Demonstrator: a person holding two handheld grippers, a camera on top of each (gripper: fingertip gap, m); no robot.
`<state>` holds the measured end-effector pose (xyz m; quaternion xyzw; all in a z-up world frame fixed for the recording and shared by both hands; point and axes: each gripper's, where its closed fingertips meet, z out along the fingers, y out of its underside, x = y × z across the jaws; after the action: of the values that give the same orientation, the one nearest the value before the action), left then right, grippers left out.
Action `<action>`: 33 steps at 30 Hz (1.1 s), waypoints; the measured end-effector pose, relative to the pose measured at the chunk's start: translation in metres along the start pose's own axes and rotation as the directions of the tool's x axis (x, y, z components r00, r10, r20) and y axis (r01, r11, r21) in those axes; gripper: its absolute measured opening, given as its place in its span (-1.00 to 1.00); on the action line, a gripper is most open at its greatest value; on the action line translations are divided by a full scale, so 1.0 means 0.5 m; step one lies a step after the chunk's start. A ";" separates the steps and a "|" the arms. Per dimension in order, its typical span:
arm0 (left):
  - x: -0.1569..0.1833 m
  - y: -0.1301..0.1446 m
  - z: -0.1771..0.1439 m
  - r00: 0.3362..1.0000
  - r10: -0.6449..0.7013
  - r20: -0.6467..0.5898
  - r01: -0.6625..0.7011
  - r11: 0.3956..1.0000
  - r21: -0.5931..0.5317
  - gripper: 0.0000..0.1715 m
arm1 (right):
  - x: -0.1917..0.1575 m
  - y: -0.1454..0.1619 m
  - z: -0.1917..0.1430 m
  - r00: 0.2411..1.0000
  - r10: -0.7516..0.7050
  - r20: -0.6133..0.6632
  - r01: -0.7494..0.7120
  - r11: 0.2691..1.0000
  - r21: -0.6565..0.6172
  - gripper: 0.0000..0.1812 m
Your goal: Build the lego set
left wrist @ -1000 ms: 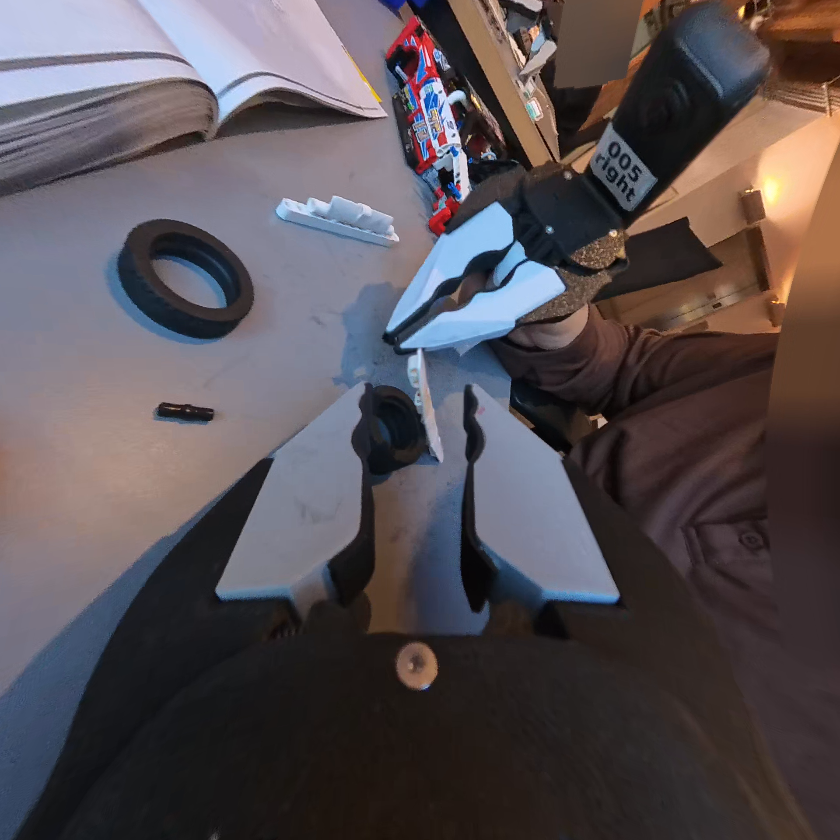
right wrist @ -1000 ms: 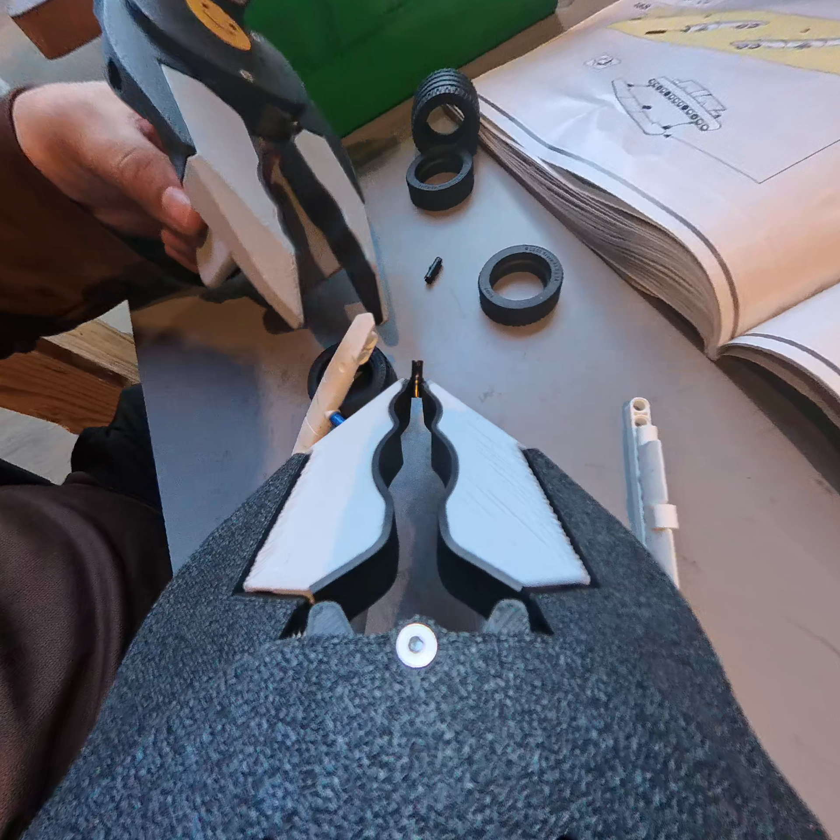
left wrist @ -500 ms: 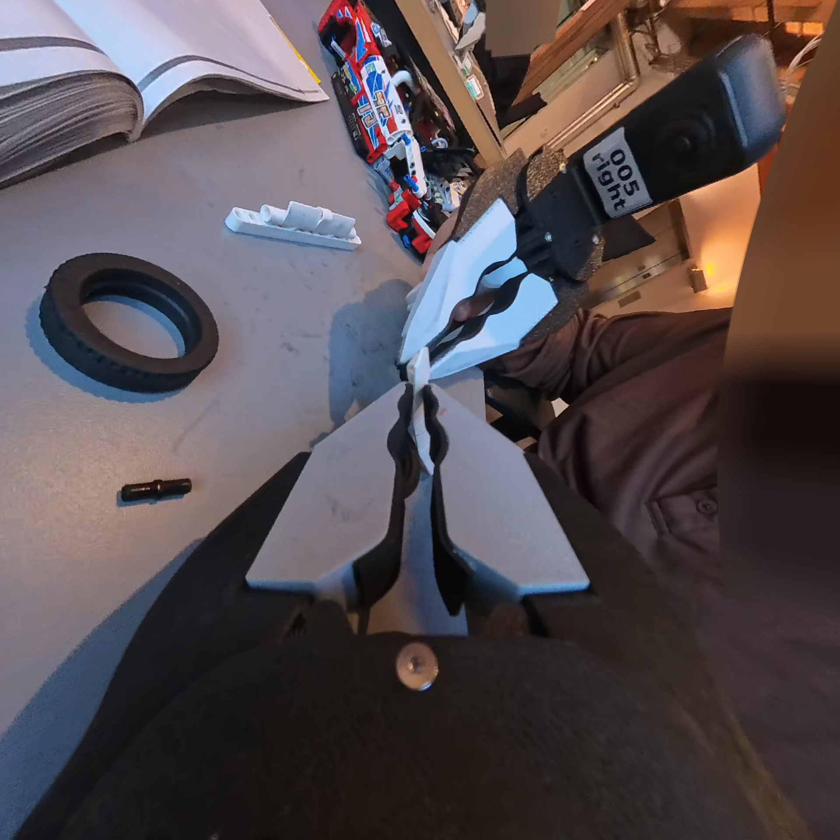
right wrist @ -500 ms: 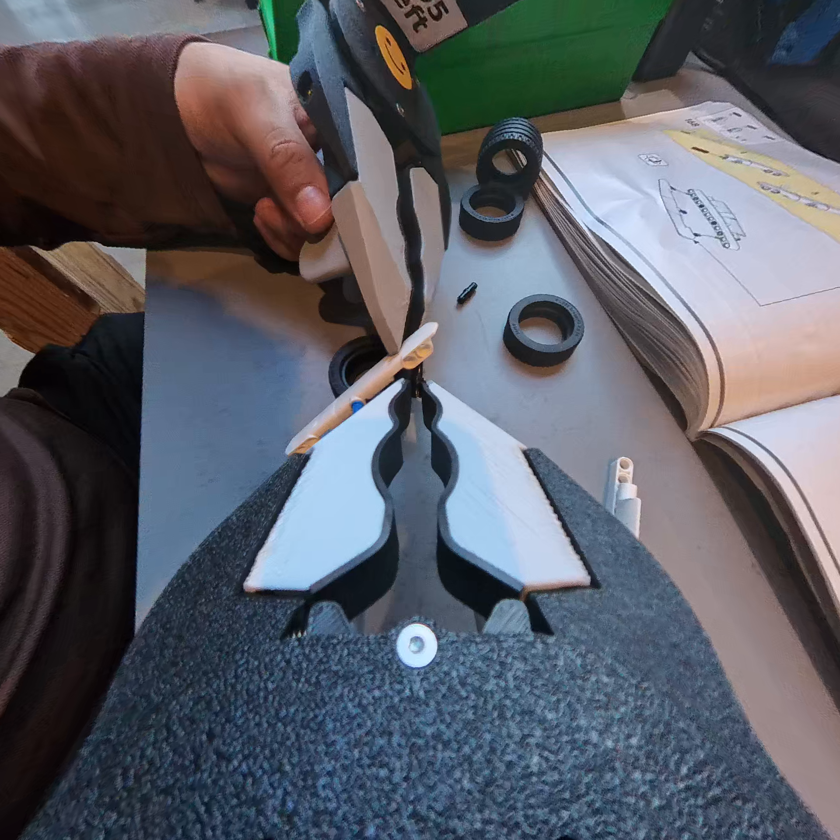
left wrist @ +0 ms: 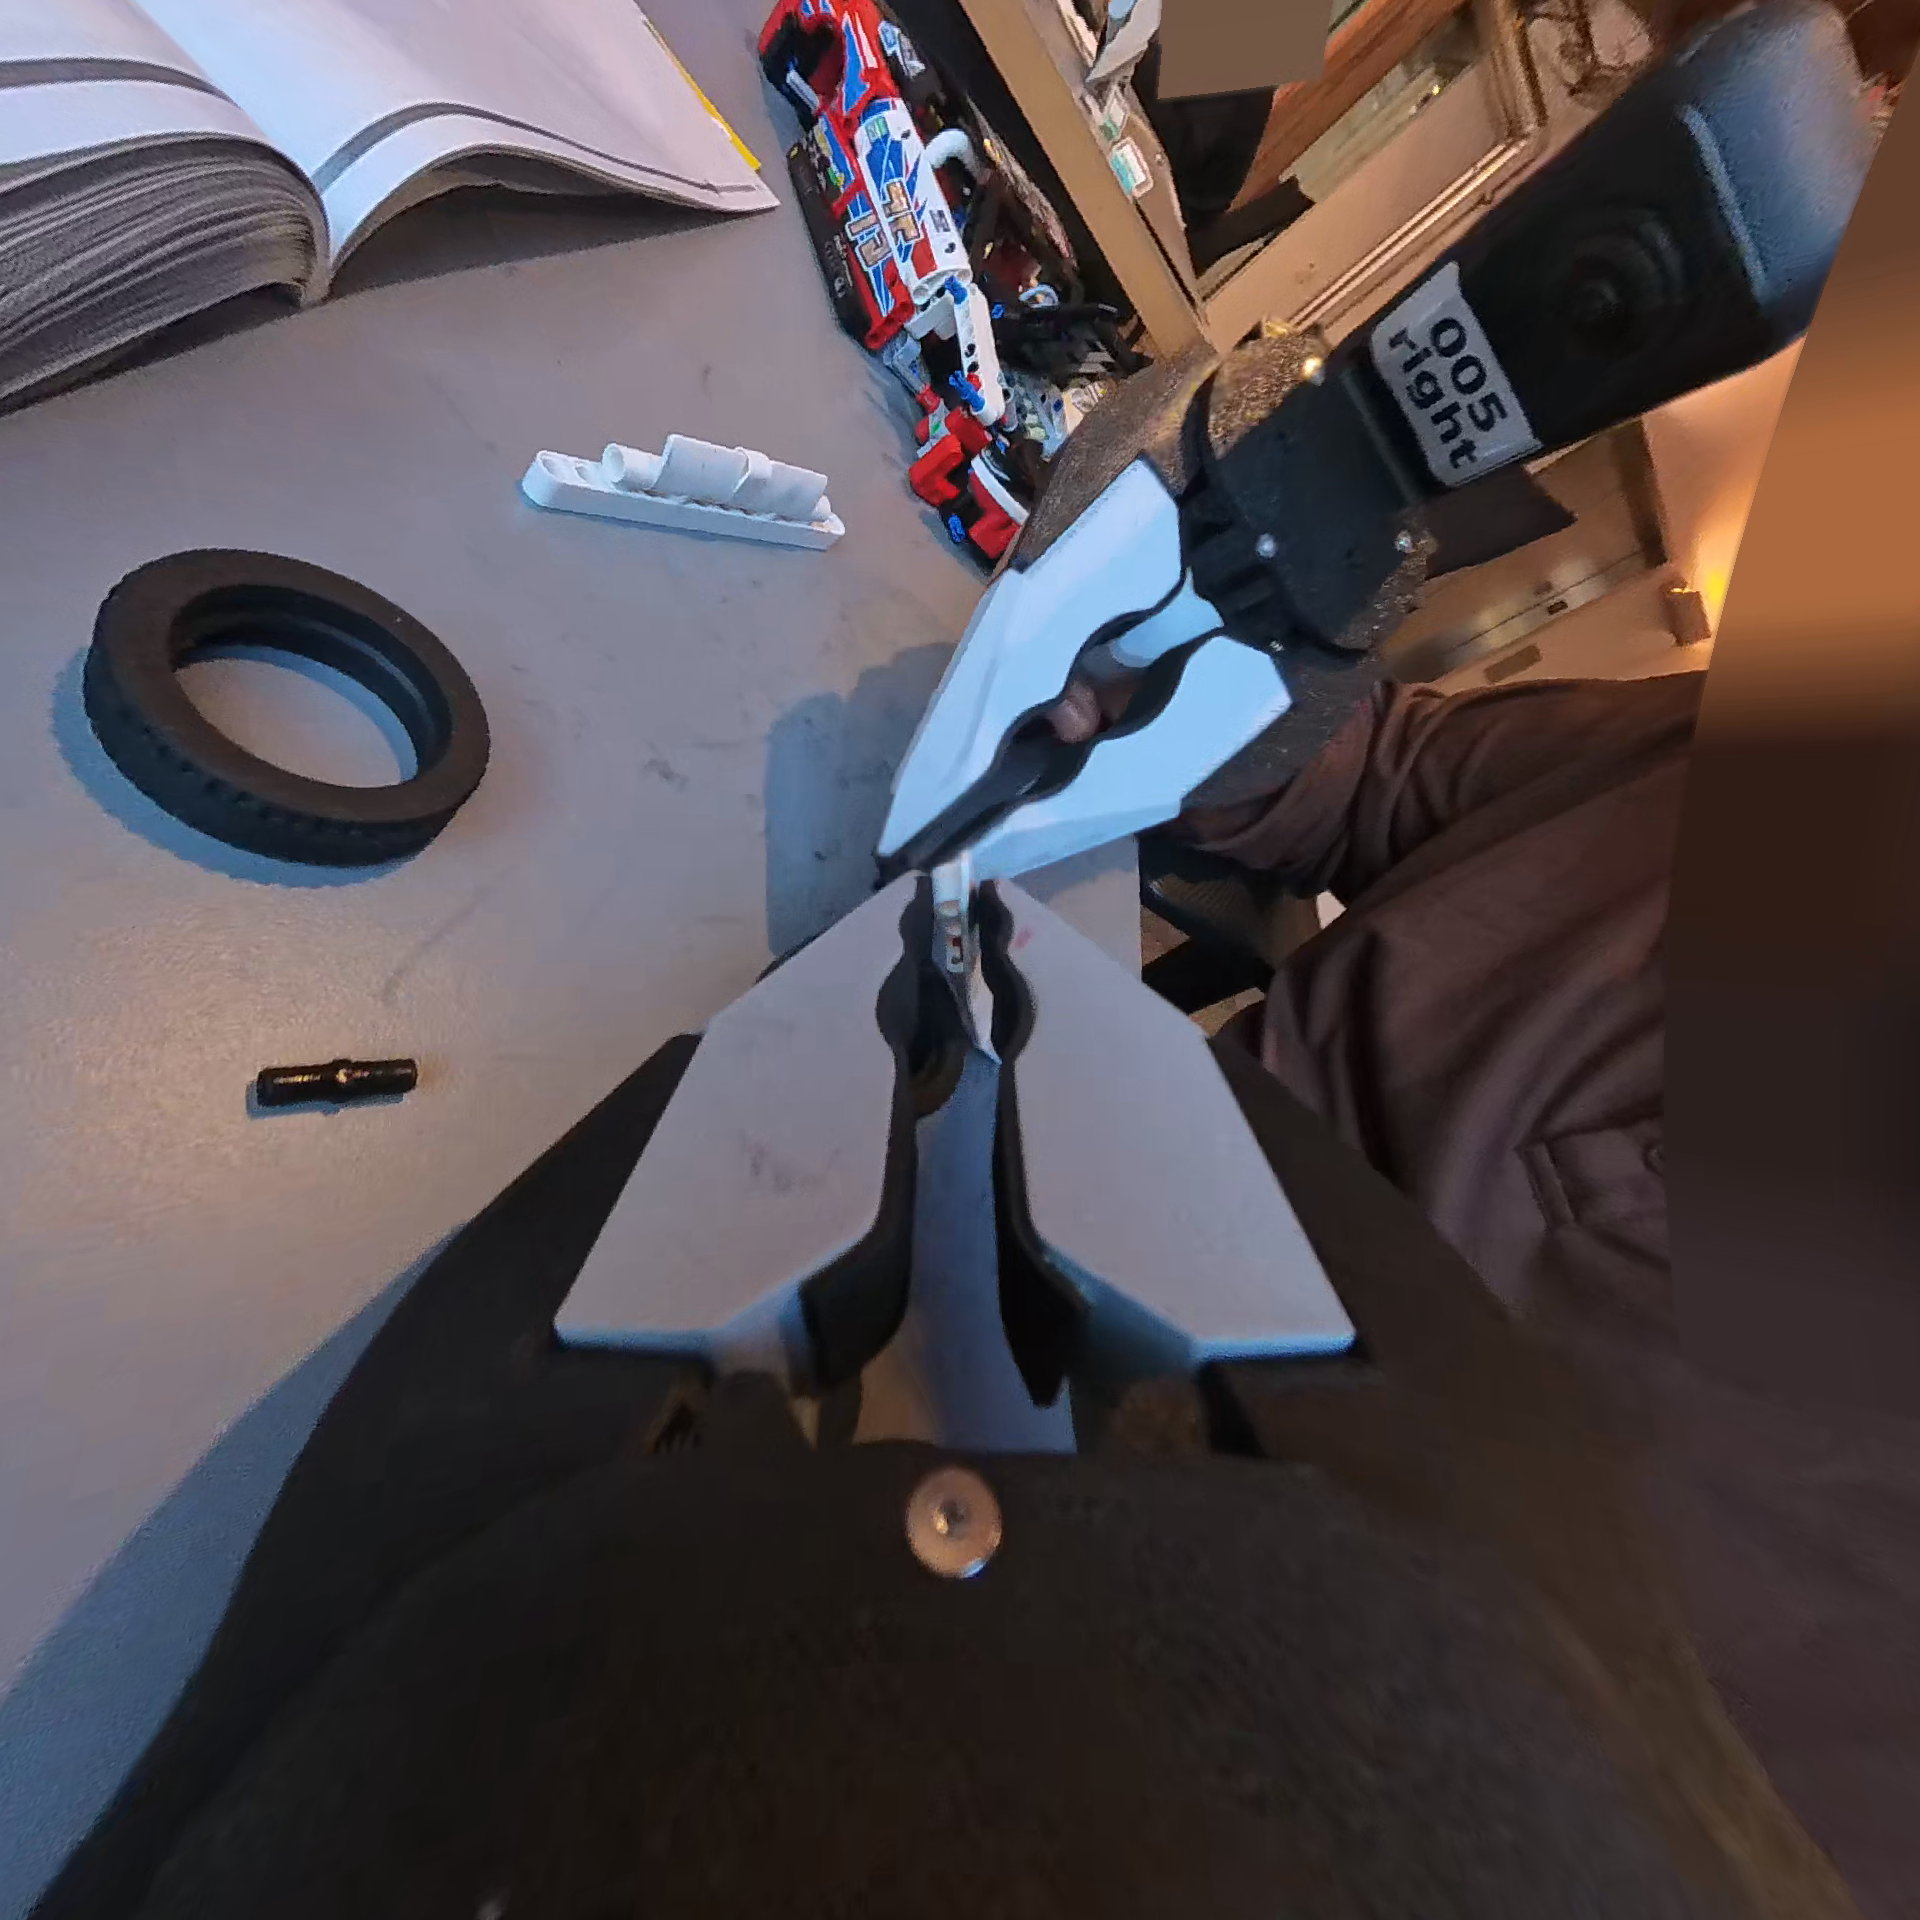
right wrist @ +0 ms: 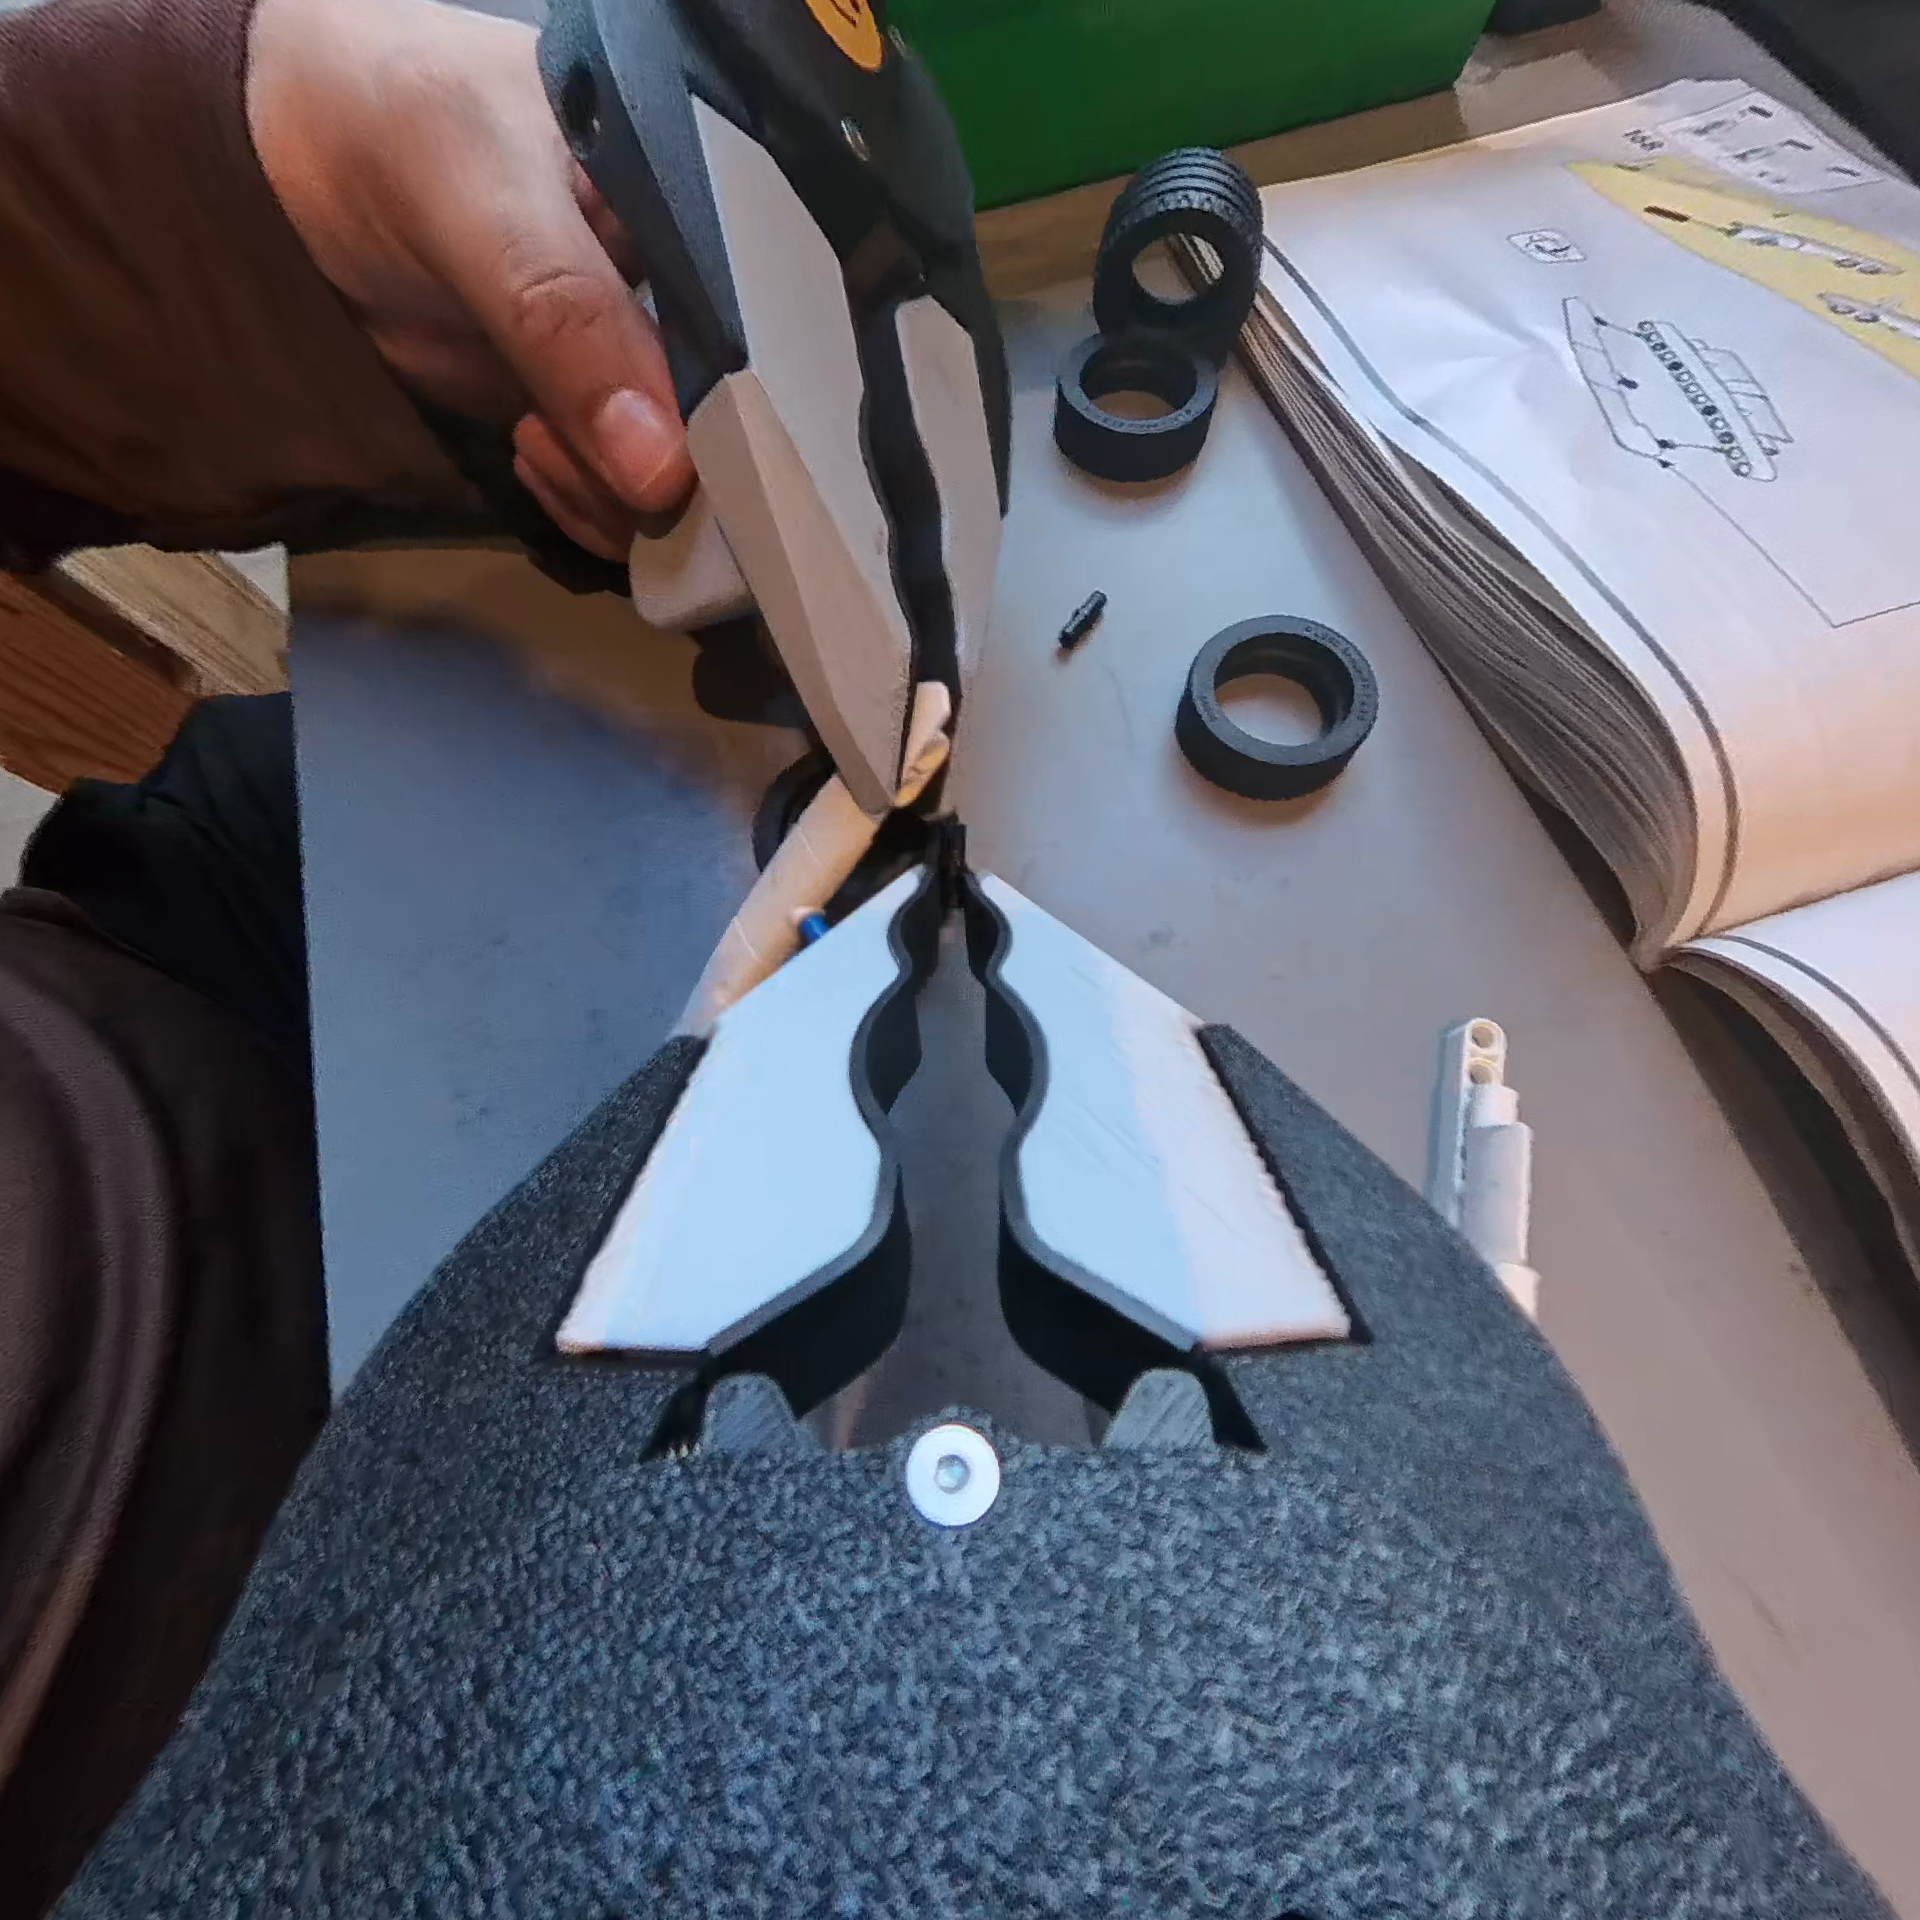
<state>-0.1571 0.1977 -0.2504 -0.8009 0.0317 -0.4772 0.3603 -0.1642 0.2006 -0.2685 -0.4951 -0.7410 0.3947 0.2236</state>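
My left gripper [left wrist: 951, 904] is shut on a thin white lego beam [left wrist: 954, 935] and holds it above the grey table [left wrist: 623, 831]. In the right wrist view the left gripper [right wrist: 914, 769] comes down from above, and the beam [right wrist: 821, 847] slants down to the left with a blue pin [right wrist: 808, 923] in it. My right gripper [right wrist: 948, 883] is shut on a small black pin [right wrist: 951, 840], whose tip is against the beam. The right gripper [left wrist: 899, 862] also shows in the left wrist view. A black tyre [right wrist: 777, 821] lies under the beam, mostly hidden.
An open instruction book [right wrist: 1662, 468] lies to the right. Three loose black tyres [right wrist: 1278, 707] [right wrist: 1138, 405] [right wrist: 1184, 249], a loose black pin [left wrist: 338, 1081] and a white beam assembly [left wrist: 681, 494] lie on the table. A red, white and blue model [left wrist: 894, 208] is at the far edge. The grippers are tip to tip, or close to it.
My left gripper shut on the white beam and lifted it off the table. Both grippers came together, and the right gripper's pin now meets the beam.
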 end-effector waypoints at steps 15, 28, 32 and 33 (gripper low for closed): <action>0.004 0.011 -0.005 1.000 -0.008 -0.004 0.008 1.000 -0.011 -0.95 | -0.002 -0.017 -0.018 0.997 -0.080 0.003 0.079 0.996 0.050 -0.95; 0.004 -0.010 0.010 0.996 -0.018 -0.089 0.015 0.999 -0.034 -0.95 | 0.017 -0.036 -0.036 0.939 -0.338 -0.065 0.342 0.937 0.066 -0.95; -0.006 -0.006 0.016 0.996 -0.043 -0.078 0.038 0.997 -0.068 -0.95 | 0.021 -0.028 -0.034 0.907 -0.407 -0.105 0.412 0.911 0.032 -0.95; -0.010 -0.006 0.017 0.997 -0.041 -0.064 0.037 0.997 -0.070 -0.95 | 0.022 -0.023 -0.031 0.909 -0.404 -0.104 0.408 0.913 0.022 -0.95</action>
<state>-0.1541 0.2068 -0.2547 -0.7974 0.0443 -0.5086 0.3218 -0.1639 0.2142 -0.2506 -0.3439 -0.8073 0.3309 0.3470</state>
